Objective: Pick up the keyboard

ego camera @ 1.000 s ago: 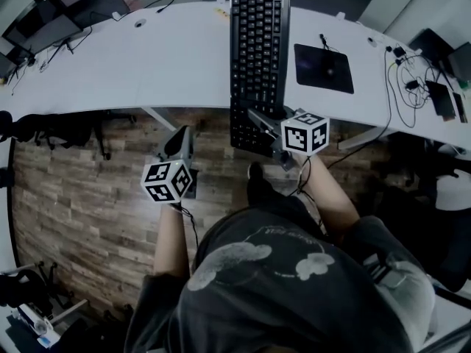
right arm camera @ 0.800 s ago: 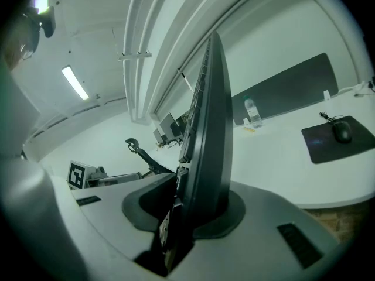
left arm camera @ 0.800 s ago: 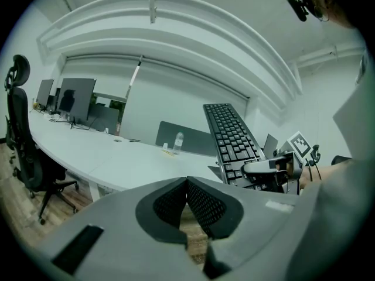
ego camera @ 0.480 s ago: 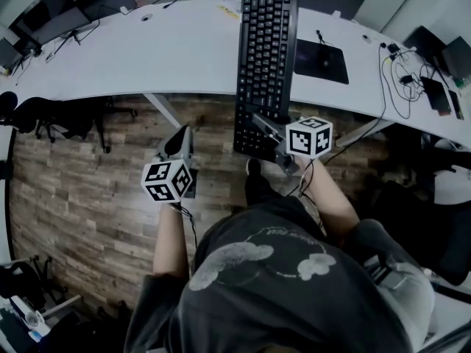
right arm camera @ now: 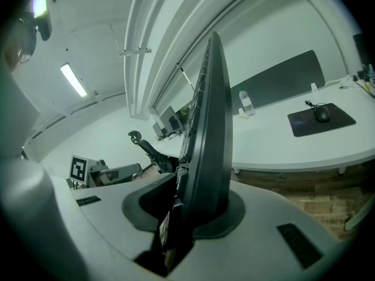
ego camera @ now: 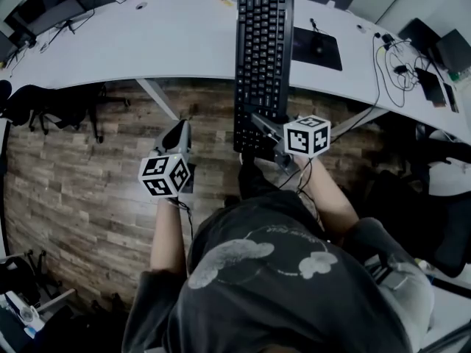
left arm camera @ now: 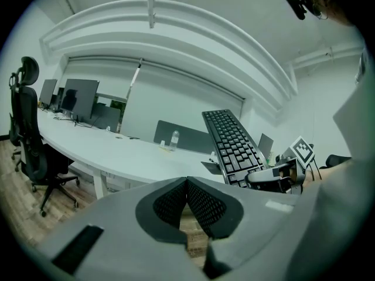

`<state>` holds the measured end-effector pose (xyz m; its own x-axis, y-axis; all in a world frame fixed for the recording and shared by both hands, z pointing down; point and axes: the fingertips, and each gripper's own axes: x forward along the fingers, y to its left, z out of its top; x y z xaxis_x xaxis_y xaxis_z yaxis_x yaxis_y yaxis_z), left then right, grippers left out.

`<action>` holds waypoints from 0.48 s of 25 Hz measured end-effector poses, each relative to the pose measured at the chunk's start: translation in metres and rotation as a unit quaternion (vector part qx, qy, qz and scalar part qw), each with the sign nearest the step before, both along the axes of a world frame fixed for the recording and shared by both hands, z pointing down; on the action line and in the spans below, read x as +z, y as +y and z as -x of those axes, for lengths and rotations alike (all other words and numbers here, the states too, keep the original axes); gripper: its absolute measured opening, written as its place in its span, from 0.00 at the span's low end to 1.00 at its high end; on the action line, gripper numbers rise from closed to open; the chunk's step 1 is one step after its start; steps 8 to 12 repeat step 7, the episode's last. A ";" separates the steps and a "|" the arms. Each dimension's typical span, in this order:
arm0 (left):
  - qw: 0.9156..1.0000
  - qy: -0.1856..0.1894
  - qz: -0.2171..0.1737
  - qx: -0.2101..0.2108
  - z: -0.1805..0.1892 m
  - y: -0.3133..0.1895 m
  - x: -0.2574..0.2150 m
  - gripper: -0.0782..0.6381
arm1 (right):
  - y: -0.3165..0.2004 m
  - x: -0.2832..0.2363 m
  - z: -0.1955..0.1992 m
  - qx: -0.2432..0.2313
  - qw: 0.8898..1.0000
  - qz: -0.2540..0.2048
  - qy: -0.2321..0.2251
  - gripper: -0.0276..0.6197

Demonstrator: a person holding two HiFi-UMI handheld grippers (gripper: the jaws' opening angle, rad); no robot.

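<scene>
The black keyboard [ego camera: 263, 57] is held in the air, its near end over the wooden floor and its far end over the white desk [ego camera: 147, 43]. My right gripper [ego camera: 259, 125] is shut on that near end. In the right gripper view the keyboard [right arm camera: 208, 127] stands edge-on between the jaws of that gripper [right arm camera: 187, 204]. My left gripper [ego camera: 179, 134] hangs over the floor left of the keyboard, shut and empty. Its own view shows the left gripper [left arm camera: 187, 183] with pads together, and to its right the keyboard [left arm camera: 234, 145] and the right gripper [left arm camera: 275, 177].
A dark mouse pad [ego camera: 318, 48] with a mouse lies on the desk right of the keyboard. Tangled cables [ego camera: 401, 72] and devices lie at the desk's right end. Office chairs [ego camera: 44, 112] stand under its left end. A bottle [left arm camera: 174, 139] and monitors [left arm camera: 76, 98] sit on the desk.
The desk has slid toward the top of the head view, so both grippers and the held keyboard have drawn back from it. Both grips look unchanged.
</scene>
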<state>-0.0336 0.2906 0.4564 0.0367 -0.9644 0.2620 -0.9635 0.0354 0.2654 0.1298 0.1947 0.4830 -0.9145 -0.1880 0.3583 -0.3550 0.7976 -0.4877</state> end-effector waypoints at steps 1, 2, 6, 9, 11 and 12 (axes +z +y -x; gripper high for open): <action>1.000 0.001 0.000 0.000 -0.001 0.001 0.000 0.11 | 0.002 0.001 -0.002 -0.001 1.000 0.002 0.001 0.17; 1.000 0.002 0.000 0.000 -0.002 0.003 0.000 0.11 | 0.004 0.002 -0.003 -0.002 1.000 0.003 0.002 0.17; 1.000 -0.005 0.001 0.003 -0.004 0.007 -0.002 0.11 | 0.006 0.004 -0.006 -0.001 1.000 0.005 0.004 0.17; 1.000 -0.007 0.001 0.003 -0.004 0.007 -0.002 0.11 | 0.006 0.004 -0.007 0.000 1.000 0.005 0.004 0.17; 1.000 -0.007 0.001 0.003 -0.004 0.007 -0.002 0.11 | 0.006 0.004 -0.007 0.000 1.000 0.005 0.004 0.17; 1.000 -0.007 0.001 0.003 -0.004 0.007 -0.002 0.11 | 0.006 0.004 -0.007 0.000 1.000 0.005 0.004 0.17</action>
